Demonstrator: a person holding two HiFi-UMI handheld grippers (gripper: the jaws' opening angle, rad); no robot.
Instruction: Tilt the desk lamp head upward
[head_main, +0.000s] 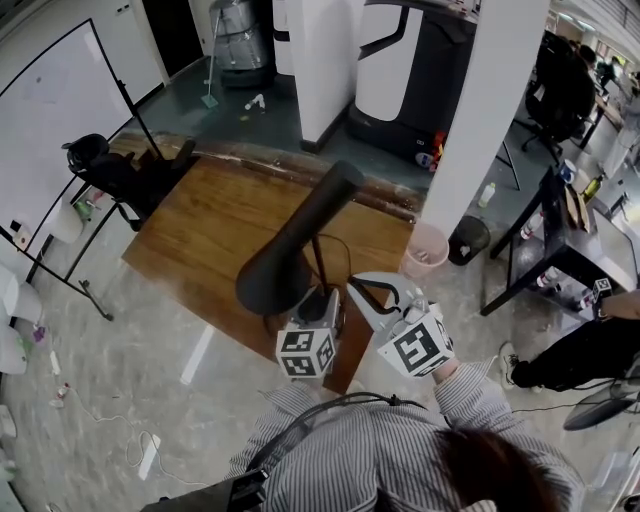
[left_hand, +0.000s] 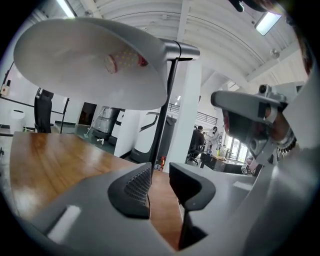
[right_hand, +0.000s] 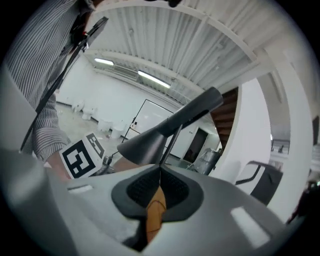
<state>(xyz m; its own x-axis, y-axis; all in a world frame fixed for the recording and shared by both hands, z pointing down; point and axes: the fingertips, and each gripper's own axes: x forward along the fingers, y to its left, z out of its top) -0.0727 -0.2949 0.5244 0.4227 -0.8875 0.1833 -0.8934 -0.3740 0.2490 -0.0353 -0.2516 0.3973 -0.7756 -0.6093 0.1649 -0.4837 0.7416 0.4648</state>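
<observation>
**Lamp head slanted, both grippers free of it**

The left gripper (left_hand: 160, 176) has its jaws spread, with the lamp stem (left_hand: 163, 120) showing in the gap and neither pad pressing on it. The right gripper (right_hand: 159, 186) is pressed together and empty. Beyond them, the black desk lamp head (head_main: 296, 243) slants over the wooden surface (head_main: 205, 225).

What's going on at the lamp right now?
A person at the wooden table is working on a black desk lamp with two handheld tools. The left tool is open close to the lamp's stem, gripping nothing. The right tool is shut and empty. The lamp head faces downward.
</observation>
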